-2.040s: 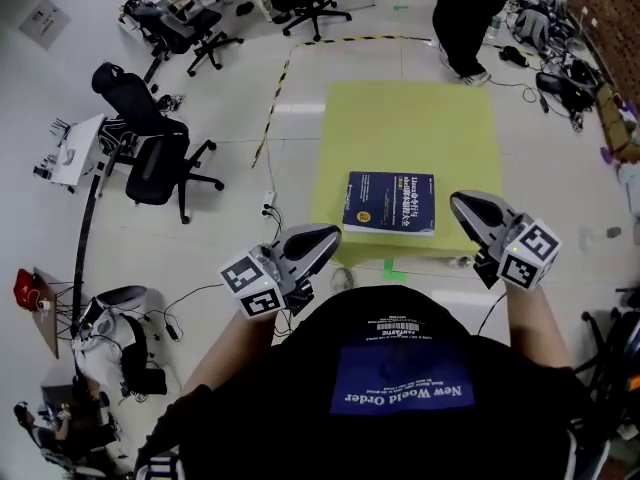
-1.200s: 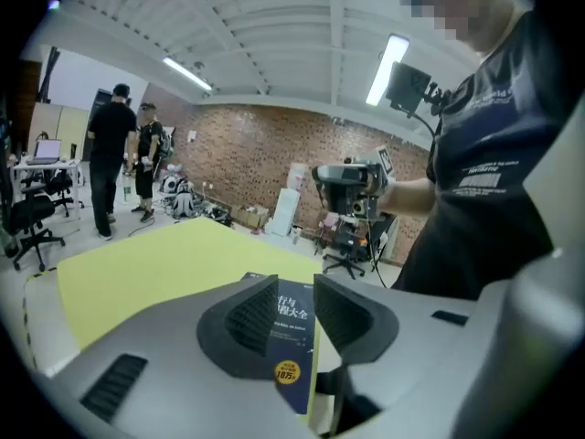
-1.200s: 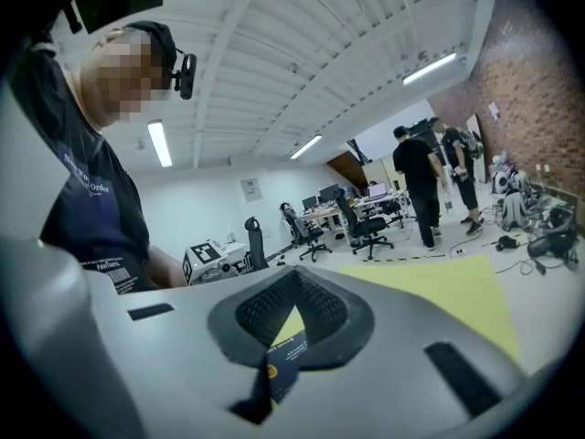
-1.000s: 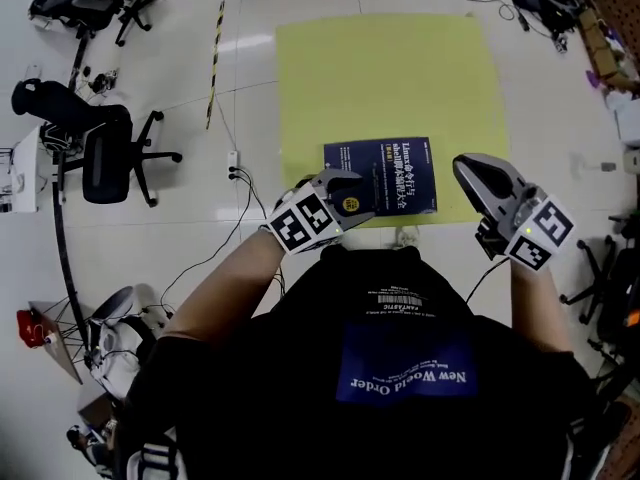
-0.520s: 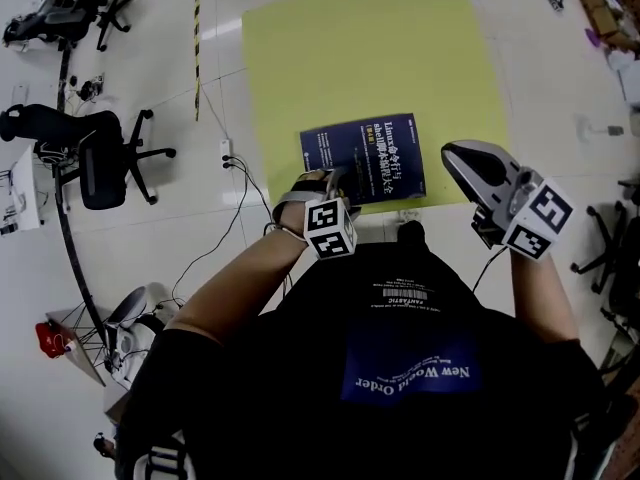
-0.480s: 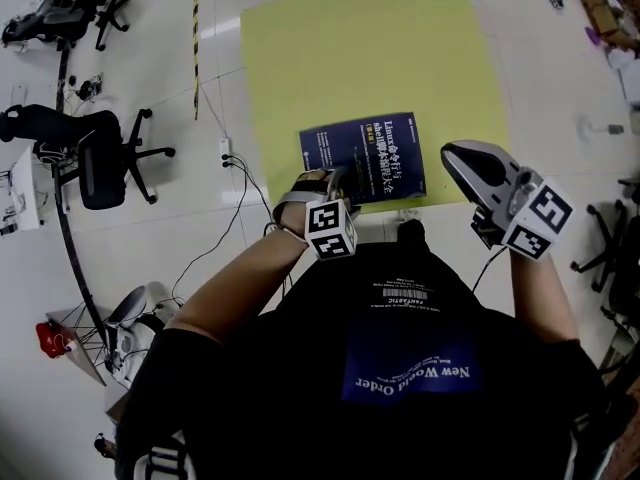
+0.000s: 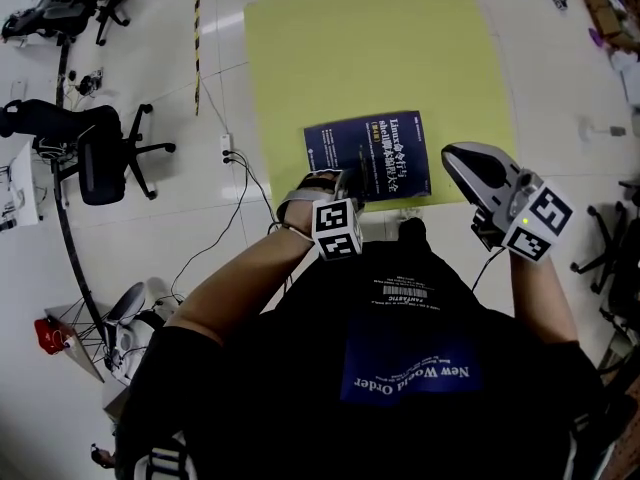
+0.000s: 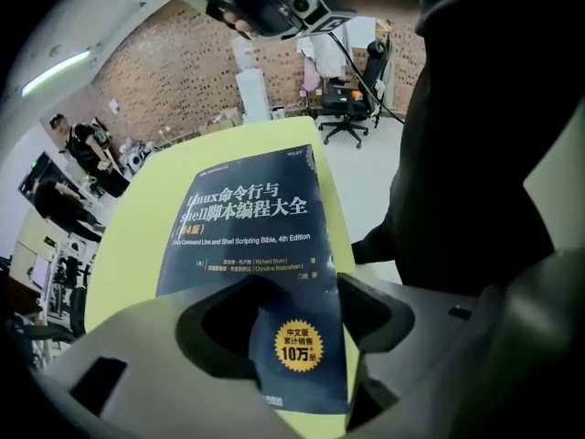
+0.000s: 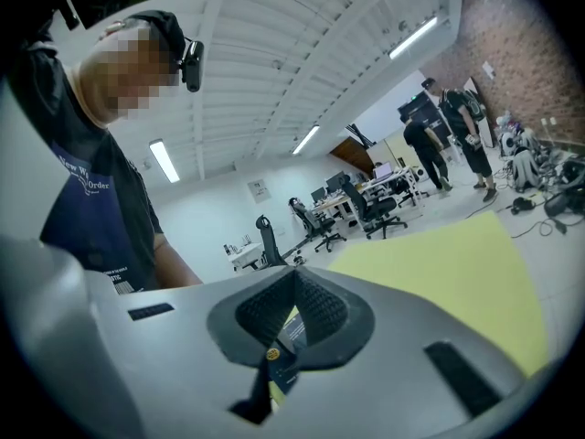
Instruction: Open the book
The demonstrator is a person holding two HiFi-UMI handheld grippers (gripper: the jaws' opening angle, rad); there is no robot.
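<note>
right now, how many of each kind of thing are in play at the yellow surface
book: 1
yellow surface: 1
hand-held gripper: 2, left hand-held gripper and right hand-held gripper
total: 4

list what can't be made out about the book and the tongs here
Head view: the book's near left corner, covered by the left tongs; contact unclear.
Left gripper view: the book's near edge, cut off by the tongs' own body.
Right gripper view: nearly all of the book, behind the right tongs; only a sliver shows.
Head view: the cover's small print, too small.
</note>
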